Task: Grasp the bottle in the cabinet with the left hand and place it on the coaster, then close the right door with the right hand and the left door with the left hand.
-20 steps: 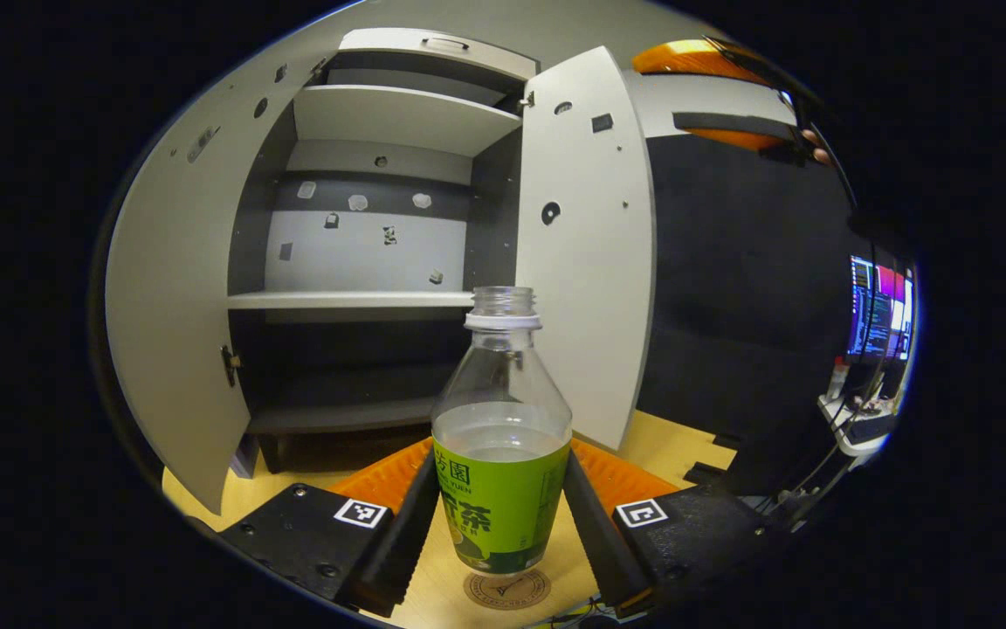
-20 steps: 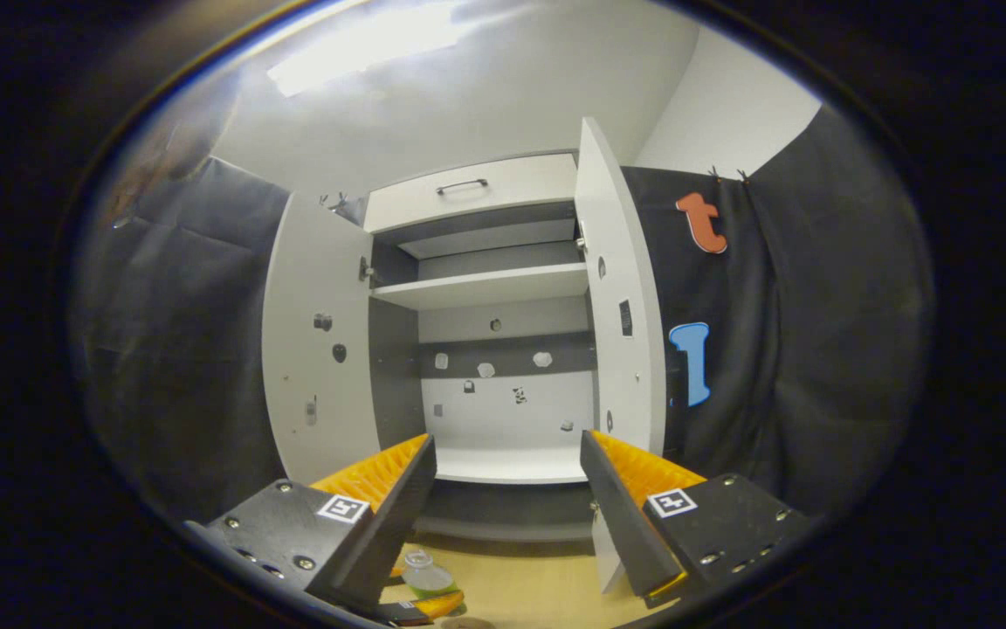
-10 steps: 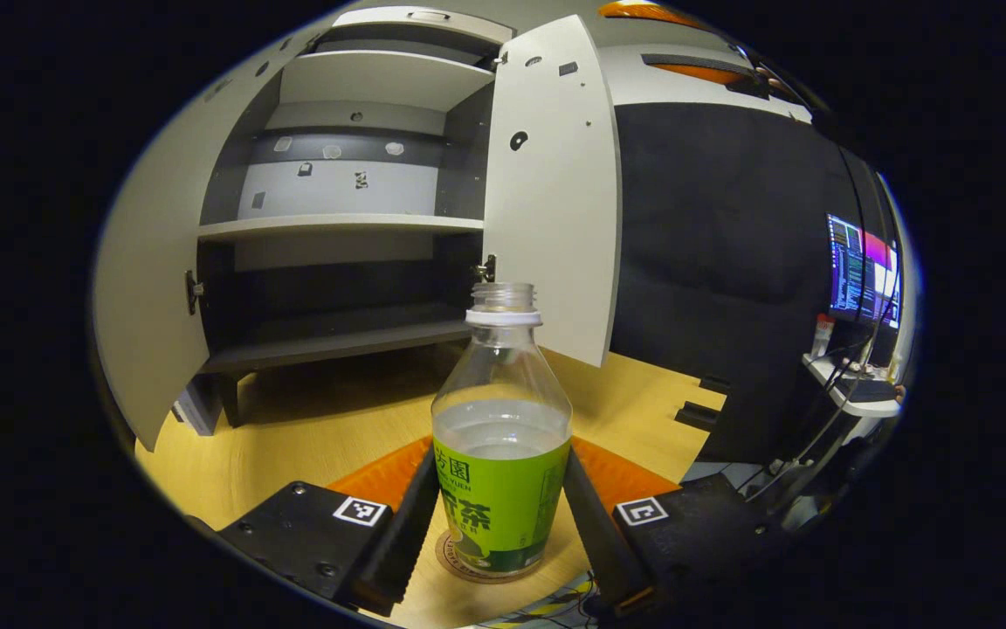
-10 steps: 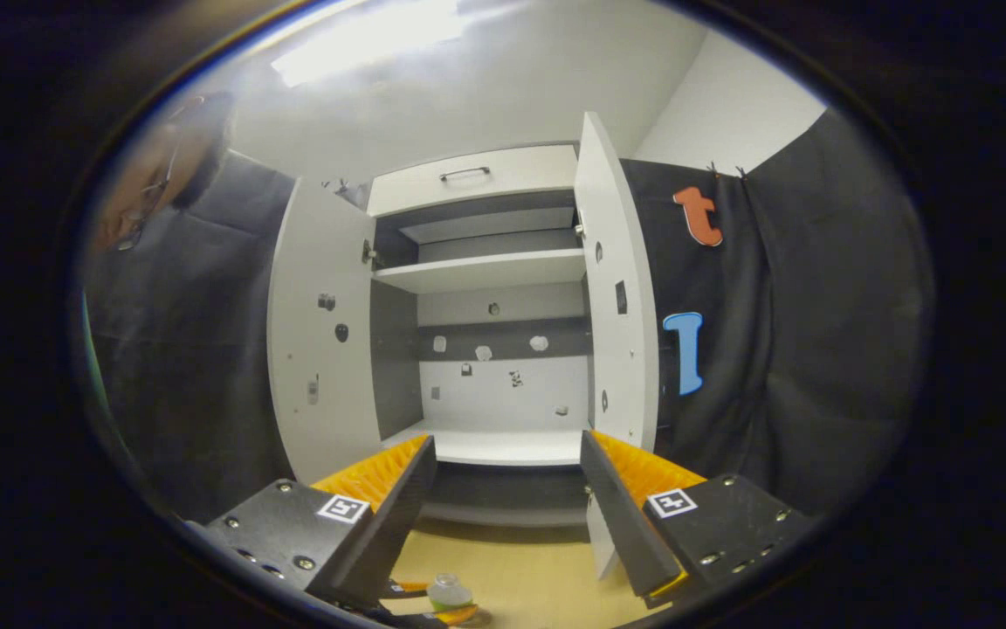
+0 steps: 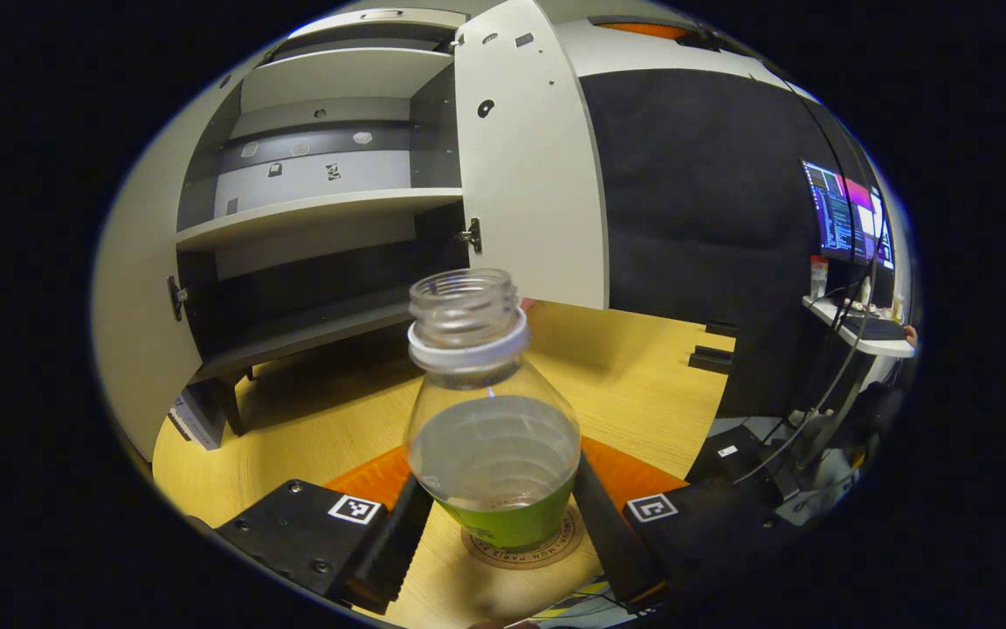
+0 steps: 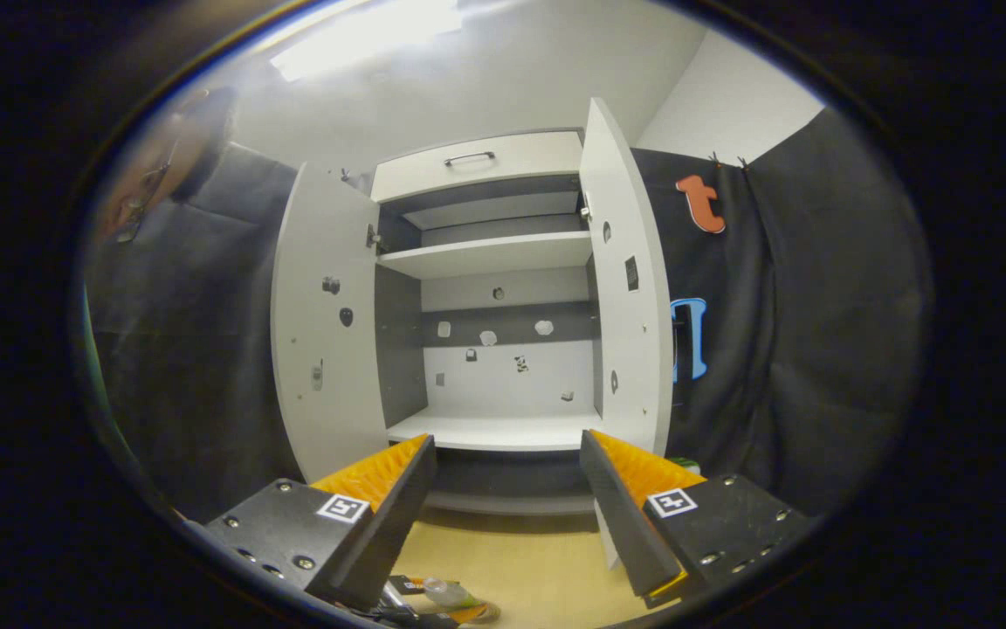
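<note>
Now gripping bottle between left gripper fingers, tilted over coaster. Right gripper fingers spread, facing open cabinet.

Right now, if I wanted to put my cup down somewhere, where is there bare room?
Bare wooden tabletop lies between the cabinet and the bottle. The cabinet's white shelf and its upper shelf are bare too. It is crowded on the coaster, where the left gripper holds the bottle between its fingers.
</note>
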`<state>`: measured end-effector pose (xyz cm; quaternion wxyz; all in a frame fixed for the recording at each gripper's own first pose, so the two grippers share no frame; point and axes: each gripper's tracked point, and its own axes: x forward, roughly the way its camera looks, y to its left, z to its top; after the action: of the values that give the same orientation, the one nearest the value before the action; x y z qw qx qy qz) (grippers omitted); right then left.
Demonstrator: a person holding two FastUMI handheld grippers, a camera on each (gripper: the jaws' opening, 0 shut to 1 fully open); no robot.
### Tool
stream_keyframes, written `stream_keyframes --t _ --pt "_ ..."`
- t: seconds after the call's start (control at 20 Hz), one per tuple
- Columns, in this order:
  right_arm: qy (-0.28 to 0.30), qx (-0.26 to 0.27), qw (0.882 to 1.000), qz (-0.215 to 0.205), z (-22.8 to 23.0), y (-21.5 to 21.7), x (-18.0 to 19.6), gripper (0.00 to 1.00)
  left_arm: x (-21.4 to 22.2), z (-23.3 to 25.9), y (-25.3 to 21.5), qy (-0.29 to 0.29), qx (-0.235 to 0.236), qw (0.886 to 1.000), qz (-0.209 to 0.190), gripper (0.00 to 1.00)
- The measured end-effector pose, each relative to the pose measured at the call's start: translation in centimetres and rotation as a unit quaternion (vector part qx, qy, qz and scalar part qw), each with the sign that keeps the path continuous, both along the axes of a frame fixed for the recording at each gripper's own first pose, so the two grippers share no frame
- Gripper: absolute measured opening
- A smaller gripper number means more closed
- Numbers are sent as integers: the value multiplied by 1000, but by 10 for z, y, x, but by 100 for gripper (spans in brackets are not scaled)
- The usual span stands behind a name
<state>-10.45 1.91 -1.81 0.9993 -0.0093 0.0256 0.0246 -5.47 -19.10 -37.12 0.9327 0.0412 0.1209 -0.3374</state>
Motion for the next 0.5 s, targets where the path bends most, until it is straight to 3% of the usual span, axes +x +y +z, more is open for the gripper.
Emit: stream_keyframes --t 0.45,0.5 --pt "-6 17 999 -32 -3 -4 -19 100 -10 47 11 5 -23 1000 -10 87" --pt "-6 16 999 -36 -5 -6 -21 96 -13 55 12 12 -31 999 -11 87"
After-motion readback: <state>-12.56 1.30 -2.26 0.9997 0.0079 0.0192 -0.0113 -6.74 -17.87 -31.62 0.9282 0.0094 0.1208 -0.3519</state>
